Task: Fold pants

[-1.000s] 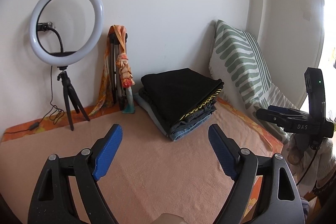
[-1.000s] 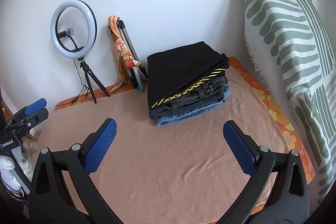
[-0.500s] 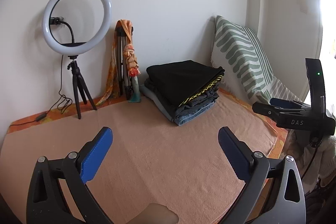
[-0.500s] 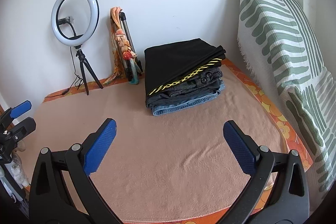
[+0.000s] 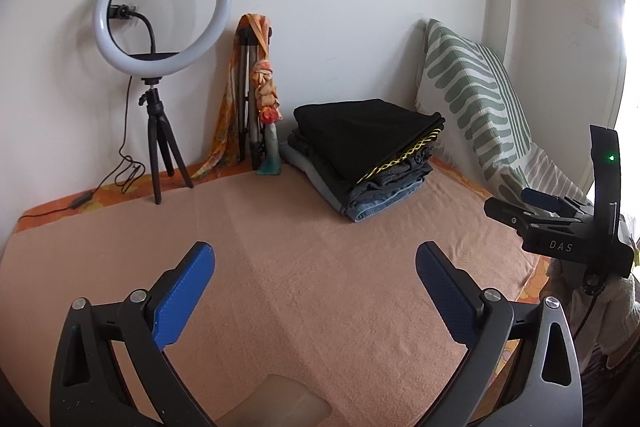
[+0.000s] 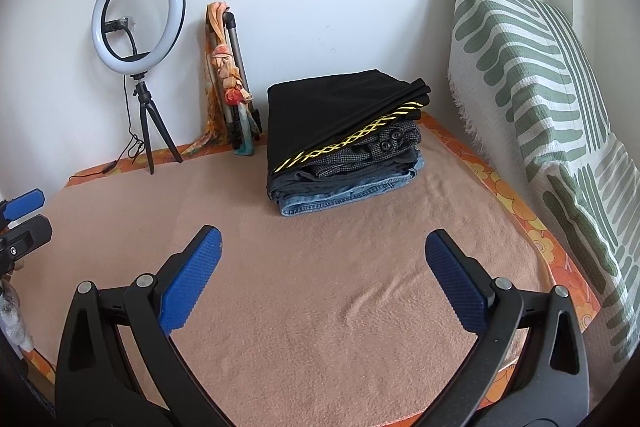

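Observation:
A stack of folded pants lies at the back of a peach blanket, by the wall. The top pair is black with a yellow lattice stripe, over grey and blue denim ones; it also shows in the right wrist view. My left gripper is open and empty, held above the blanket well short of the stack. My right gripper is open and empty, also short of the stack. The right gripper shows at the right edge of the left wrist view.
A ring light on a tripod stands at the back left, its cable trailing on the bed. A folded tripod with an orange scarf leans on the wall. A green striped pillow lines the right side.
Both grippers have pulled back and risen from the stack, which looks smaller and farther. The left jaws have opened wider. Nothing was picked up.

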The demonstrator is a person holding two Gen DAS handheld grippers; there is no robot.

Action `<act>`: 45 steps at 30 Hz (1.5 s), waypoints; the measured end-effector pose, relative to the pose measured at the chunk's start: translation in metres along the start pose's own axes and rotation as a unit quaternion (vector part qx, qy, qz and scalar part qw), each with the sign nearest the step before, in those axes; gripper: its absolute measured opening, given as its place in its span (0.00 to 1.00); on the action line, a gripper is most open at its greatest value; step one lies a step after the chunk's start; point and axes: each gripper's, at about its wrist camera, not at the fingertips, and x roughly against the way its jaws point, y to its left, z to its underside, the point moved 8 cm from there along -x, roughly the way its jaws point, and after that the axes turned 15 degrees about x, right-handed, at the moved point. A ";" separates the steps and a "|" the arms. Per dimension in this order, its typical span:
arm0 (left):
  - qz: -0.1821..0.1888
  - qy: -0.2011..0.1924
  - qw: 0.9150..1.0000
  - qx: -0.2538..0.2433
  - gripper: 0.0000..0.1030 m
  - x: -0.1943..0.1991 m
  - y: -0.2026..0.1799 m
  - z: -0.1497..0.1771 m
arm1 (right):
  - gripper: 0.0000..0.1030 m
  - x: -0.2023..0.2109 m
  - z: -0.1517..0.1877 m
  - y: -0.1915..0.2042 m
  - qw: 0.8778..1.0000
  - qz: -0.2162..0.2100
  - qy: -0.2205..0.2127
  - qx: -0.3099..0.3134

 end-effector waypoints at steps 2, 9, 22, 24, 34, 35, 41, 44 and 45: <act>-0.014 -0.005 1.000 -0.007 0.99 0.000 0.002 0.000 | 1.00 -0.002 0.001 0.000 1.000 -0.001 -0.001 -0.003; -0.027 -0.004 1.000 -0.006 0.99 -0.002 0.010 0.001 | 1.00 -0.003 -0.001 0.002 1.000 0.003 -0.007 -0.003; -0.034 -0.001 0.999 -0.011 0.99 -0.003 0.011 0.003 | 1.00 -0.013 0.000 0.006 1.000 -0.001 0.000 -0.008; -0.034 0.000 0.999 -0.012 0.99 -0.003 0.011 0.003 | 1.00 -0.013 0.000 0.007 1.000 -0.002 0.000 -0.008; -0.030 0.004 0.999 -0.021 0.99 -0.002 0.006 0.007 | 1.00 -0.014 0.000 0.008 1.000 -0.005 0.001 -0.010; -0.030 0.003 0.999 -0.020 0.99 -0.001 0.005 0.006 | 1.00 -0.014 0.000 0.008 1.000 -0.005 0.001 -0.011; -0.035 -0.004 0.999 -0.016 0.99 0.000 0.008 0.003 | 1.00 -0.014 0.000 0.008 1.000 -0.006 0.001 -0.011; -0.036 -0.004 0.999 -0.018 0.99 0.000 0.008 0.003 | 1.00 -0.014 0.000 0.008 1.000 -0.006 0.001 -0.012; -0.036 -0.004 0.999 -0.019 0.99 0.000 0.008 0.004 | 1.00 -0.014 0.000 0.008 1.000 -0.007 0.001 -0.013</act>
